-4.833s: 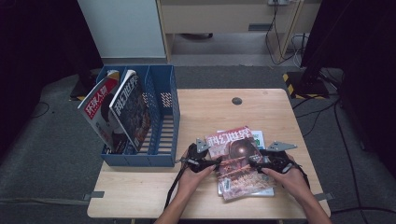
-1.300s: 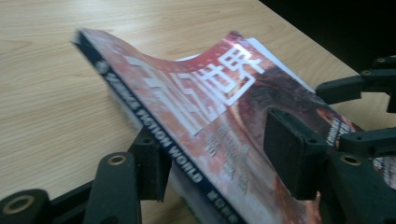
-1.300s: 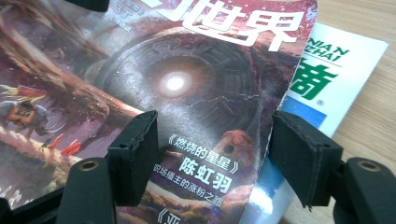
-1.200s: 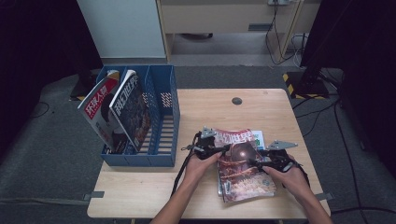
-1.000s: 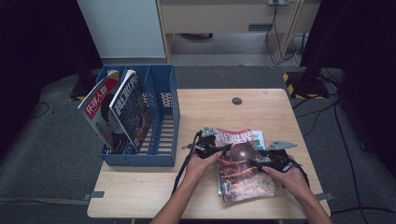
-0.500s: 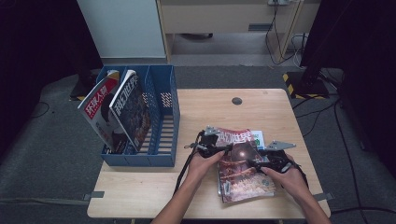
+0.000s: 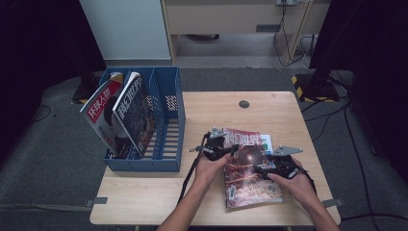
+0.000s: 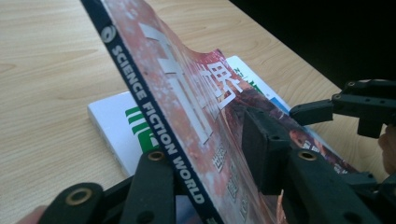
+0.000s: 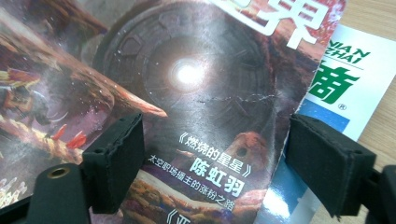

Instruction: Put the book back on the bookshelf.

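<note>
Bare tabletop point(image 7: 159, 202) surrounds the magazine point(image 7: 250, 178), spine pinched by left gripper point(image 7: 226, 150); right gripper point(image 7: 263, 168) gapes above its cover.

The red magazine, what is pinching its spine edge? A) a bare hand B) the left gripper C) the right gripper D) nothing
B: in the left gripper view, the left gripper has one jaw under and one jaw over the magazine at its spine; the right gripper is open, jaws apart over the cover.
</note>
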The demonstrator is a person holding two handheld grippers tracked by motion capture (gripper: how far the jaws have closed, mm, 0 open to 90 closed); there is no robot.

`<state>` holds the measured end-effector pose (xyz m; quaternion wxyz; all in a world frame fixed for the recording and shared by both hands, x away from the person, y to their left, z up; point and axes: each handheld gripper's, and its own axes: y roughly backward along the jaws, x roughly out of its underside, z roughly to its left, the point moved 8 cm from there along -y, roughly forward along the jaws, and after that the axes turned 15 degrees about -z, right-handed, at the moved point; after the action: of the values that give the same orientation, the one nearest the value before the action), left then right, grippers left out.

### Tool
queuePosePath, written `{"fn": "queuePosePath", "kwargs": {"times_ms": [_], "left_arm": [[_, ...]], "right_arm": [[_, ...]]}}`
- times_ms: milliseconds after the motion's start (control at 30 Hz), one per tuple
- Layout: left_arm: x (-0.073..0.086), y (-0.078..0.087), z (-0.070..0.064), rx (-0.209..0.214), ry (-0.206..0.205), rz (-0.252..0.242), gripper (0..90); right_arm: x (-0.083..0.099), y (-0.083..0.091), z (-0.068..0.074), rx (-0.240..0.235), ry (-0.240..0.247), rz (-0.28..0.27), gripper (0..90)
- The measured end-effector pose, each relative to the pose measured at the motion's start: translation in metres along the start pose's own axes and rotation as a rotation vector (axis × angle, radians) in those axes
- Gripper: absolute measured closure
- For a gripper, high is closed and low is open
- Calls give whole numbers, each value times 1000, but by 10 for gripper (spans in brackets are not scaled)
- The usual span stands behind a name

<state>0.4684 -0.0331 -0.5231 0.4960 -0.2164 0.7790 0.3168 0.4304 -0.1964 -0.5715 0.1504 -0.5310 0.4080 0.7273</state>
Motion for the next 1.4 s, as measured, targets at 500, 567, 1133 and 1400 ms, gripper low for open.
{"fn": "queuePosePath", "kwargs": {"times_ms": [500, 567, 1133, 1400], "left_arm": [[-19, 10, -21, 58, -75, -45, 771], [-21, 11, -24, 66, -86, -45, 776], [-36, 14, -44, 120, -156, -69, 807], [-38, 14, -48, 135, -167, -65, 817]], "right_arm": [[-3, 2, 0, -10, -36, -8, 86], [-3, 2, 2, -15, -38, -11, 85], [-1, 0, 2, -77, -113, -20, 52], [-3, 2, 3, -110, -124, -23, 163]]}}
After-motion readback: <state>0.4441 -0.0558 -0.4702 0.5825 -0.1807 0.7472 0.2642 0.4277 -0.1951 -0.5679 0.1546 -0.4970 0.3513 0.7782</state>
